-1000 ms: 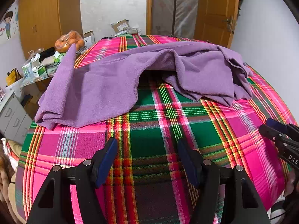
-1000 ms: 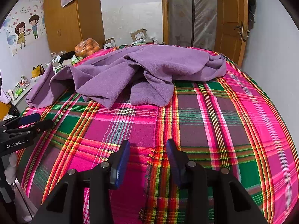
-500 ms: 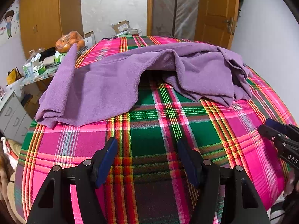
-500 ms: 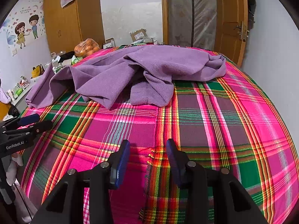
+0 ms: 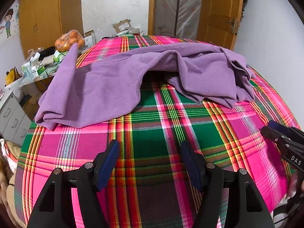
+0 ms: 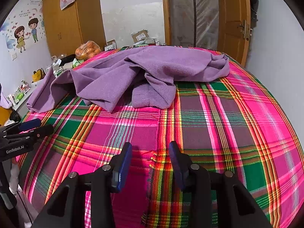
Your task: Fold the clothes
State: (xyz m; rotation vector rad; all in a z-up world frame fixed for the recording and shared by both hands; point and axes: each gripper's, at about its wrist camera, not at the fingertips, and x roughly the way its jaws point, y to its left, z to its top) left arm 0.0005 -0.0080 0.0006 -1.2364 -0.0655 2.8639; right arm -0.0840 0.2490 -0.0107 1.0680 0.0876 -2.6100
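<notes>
A crumpled purple fleece garment (image 5: 117, 83) (image 6: 157, 70) lies across the far half of a bed covered with a pink, green and red plaid cloth (image 5: 157, 133) (image 6: 218, 117). My left gripper (image 5: 150, 148) hovers open over the near plaid, well short of the garment, with nothing between its blue pads. My right gripper (image 6: 150, 148) is likewise open and empty above the near part of the bed. Each gripper shows at the edge of the other's view: the right gripper (image 5: 273, 129) at far right, the left gripper (image 6: 38, 126) at far left.
A cluttered side table (image 6: 57, 66) with boxes and a bag of oranges (image 5: 69, 40) stands left of the bed. White drawers (image 5: 11, 117) sit at lower left. A wooden wardrobe (image 6: 62, 28) and door (image 5: 218, 13) line the far wall. A white wall runs along the bed's right side.
</notes>
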